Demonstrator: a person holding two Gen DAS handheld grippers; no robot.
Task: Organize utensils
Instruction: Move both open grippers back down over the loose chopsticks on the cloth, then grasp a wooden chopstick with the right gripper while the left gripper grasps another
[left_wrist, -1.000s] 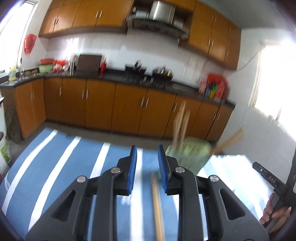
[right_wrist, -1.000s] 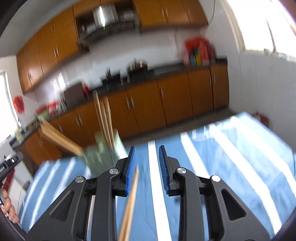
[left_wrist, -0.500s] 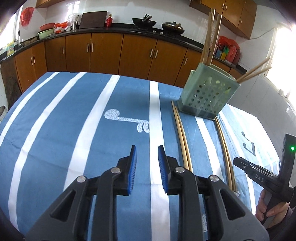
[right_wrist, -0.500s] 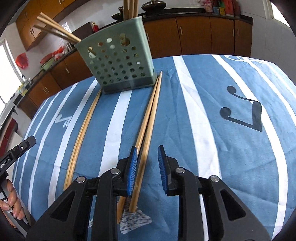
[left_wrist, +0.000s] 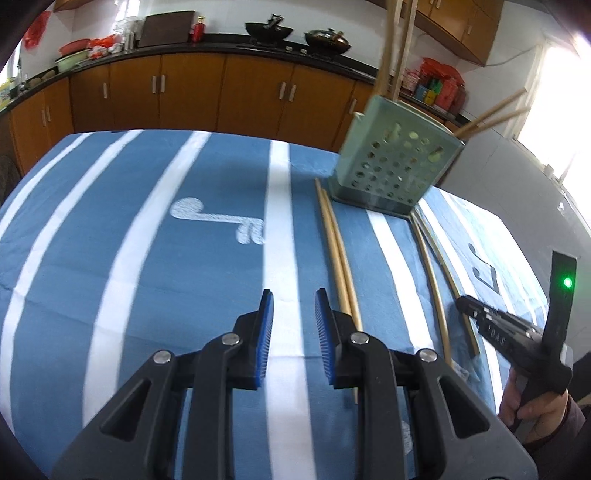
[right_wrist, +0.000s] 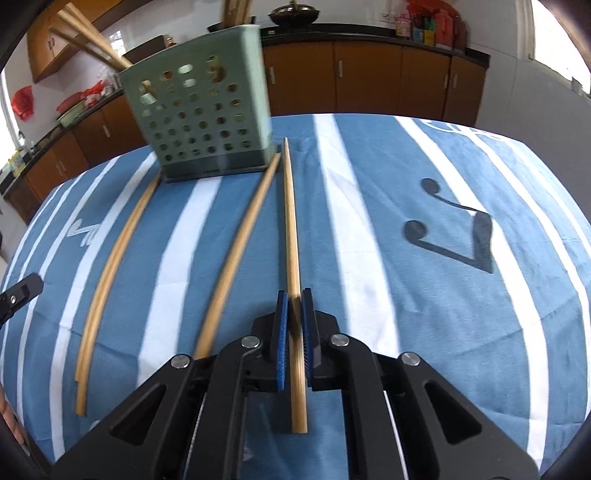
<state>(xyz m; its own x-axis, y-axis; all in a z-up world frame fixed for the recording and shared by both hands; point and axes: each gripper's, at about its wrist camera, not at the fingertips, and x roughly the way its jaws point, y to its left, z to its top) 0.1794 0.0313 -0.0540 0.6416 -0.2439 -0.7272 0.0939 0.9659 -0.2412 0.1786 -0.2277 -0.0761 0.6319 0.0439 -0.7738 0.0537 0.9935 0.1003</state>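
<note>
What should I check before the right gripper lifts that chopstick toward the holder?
1. Right gripper shut on the chopstick: ok, blue fingers press both sides.
2. Grip position: not ok, it holds near the thick end, so the long tip may droop.
3. Neighbouring chopstick clear of the grip: ok, apart.
4. Green holder upright with room: upright ok; free room cannot tell.
5. Left gripper out of the way: ok, open over the cloth, holding nothing.
6. Chopstick pair by the left gripper: untouched, ok.
</note>
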